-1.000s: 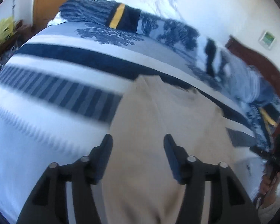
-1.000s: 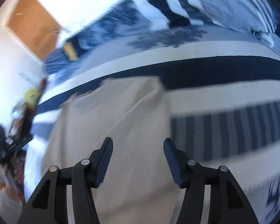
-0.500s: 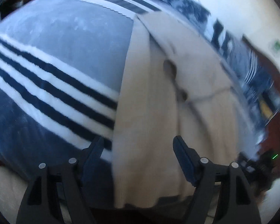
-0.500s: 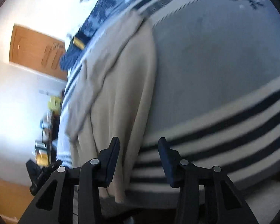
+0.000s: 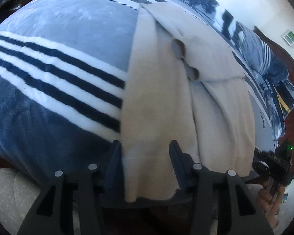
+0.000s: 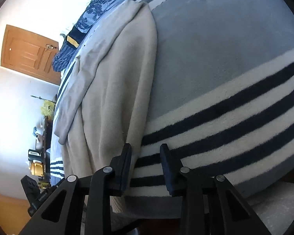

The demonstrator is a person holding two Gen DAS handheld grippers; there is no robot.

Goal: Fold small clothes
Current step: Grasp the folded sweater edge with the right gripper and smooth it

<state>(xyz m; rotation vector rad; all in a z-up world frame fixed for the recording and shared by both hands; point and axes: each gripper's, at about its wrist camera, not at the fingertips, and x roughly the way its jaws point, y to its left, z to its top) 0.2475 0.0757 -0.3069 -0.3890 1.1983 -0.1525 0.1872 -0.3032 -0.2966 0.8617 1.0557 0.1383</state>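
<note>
A beige knit sweater (image 5: 162, 98) lies flat on the striped blanket (image 5: 64, 64), its sleeves folded across the body. Its hem hangs a little over the near bed edge. My left gripper (image 5: 145, 156) is open, its jaws standing either side of the hem's left corner. In the right wrist view the sweater (image 6: 117, 90) runs up the left half. My right gripper (image 6: 146, 160) is open at the hem's right corner, with the sweater's edge by its left finger (image 6: 125, 160). The left gripper (image 6: 35, 193) shows at the lower left there.
The bed's near edge is just under both grippers, with pale floor (image 5: 7, 192) below. Folded dark blue bedding (image 5: 264, 62) lies along the far side. A wooden door (image 6: 27, 52) and cluttered furniture (image 6: 39, 156) stand at the left.
Both grippers have dropped from above the sweater's middle to its hem at the near bed edge. The right gripper's jaws have narrowed somewhat.
</note>
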